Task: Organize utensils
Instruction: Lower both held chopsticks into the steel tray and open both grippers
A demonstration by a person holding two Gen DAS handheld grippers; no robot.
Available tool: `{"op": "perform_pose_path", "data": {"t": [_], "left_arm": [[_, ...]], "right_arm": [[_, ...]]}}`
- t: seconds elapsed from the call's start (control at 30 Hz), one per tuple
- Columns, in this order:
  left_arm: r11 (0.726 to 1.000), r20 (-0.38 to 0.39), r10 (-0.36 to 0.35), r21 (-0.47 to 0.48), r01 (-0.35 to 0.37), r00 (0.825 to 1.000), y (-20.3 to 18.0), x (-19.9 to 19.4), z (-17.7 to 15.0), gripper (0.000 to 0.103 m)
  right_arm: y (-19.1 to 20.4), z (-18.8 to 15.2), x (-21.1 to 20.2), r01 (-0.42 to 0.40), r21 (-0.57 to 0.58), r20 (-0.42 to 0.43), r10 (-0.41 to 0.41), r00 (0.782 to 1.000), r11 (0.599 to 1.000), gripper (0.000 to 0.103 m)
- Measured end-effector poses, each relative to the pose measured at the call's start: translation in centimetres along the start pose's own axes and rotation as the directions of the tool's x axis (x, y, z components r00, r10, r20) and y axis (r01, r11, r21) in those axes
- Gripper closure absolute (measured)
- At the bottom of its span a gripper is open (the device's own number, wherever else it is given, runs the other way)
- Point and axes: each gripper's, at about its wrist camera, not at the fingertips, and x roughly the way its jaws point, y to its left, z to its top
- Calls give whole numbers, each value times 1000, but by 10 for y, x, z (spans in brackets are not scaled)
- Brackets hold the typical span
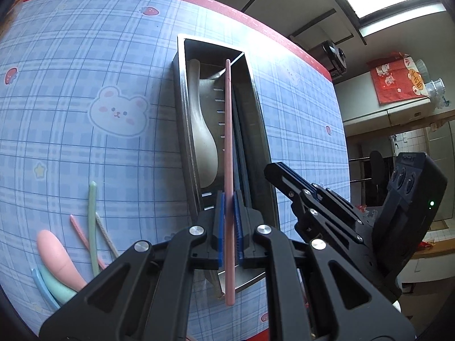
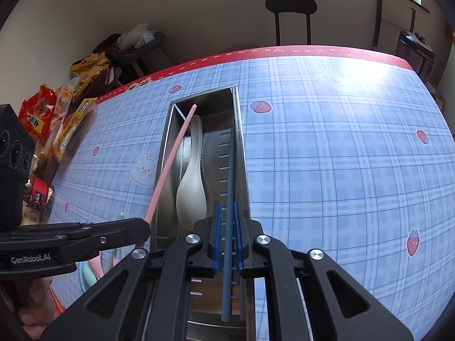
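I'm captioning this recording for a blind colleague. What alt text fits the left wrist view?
The left gripper is shut on a pink chopstick, held lengthwise over a metal utensil tray that holds a white spoon. The tray sits on a blue plaid tablecloth; more pastel spoons and chopsticks lie at lower left, and the right gripper reaches in from the right.

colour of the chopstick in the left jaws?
Pink chopstick; clearest in the left wrist view.

I see a brushed-metal tray (image 2: pixel 241 130), a glossy ceramic-looking spoon (image 2: pixel 190 193), matt plastic chopsticks (image 1: pixel 228 142), and a smooth printed tabletop (image 2: pixel 341 170).
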Motion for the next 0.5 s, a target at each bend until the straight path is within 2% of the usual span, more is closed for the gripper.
{"op": "perform_pose_path", "data": {"t": [0.13, 0.17, 0.23, 0.33, 0.37, 0.4, 0.47, 0.5], "left_arm": [[1000, -16, 6, -9, -6, 1000, -8, 16, 4, 92], [1000, -21, 7, -13, -7, 1000, -11, 20, 5, 92], [1000, -31, 13, -17, -13, 999, -14, 29, 6, 92], [1000, -42, 21, 0, -21, 999, -21, 40, 10, 93], [1000, -45, 19, 8, -19, 999, -23, 41, 11, 88], [1000, -41, 10, 14, -10, 999, -25, 40, 13, 76], [1000, -18, -18, 23, 19, 1000, -27, 31, 14, 61], [999, -7, -26, 30, 26, 1000, -29, 25, 14, 56]], "right_arm": [[-8, -1, -15, 10, 32, 29, -11, 1000, 999, 49], [-9, -1, -19, 14, 37, 37, -15, 999, 999, 45], [-12, -2, -27, 27, 44, 54, -29, 998, 999, 26], [-20, -4, -38, 25, 71, 86, -31, 996, 997, 10], [-24, -4, -43, 24, 85, 97, -33, 995, 996, 9], [-27, -5, -47, 23, 99, 104, -33, 994, 995, 6], [-31, -5, -56, 25, 122, 117, -39, 992, 992, 6], [-33, -6, -61, 30, 129, 126, -46, 991, 991, 6]]}}
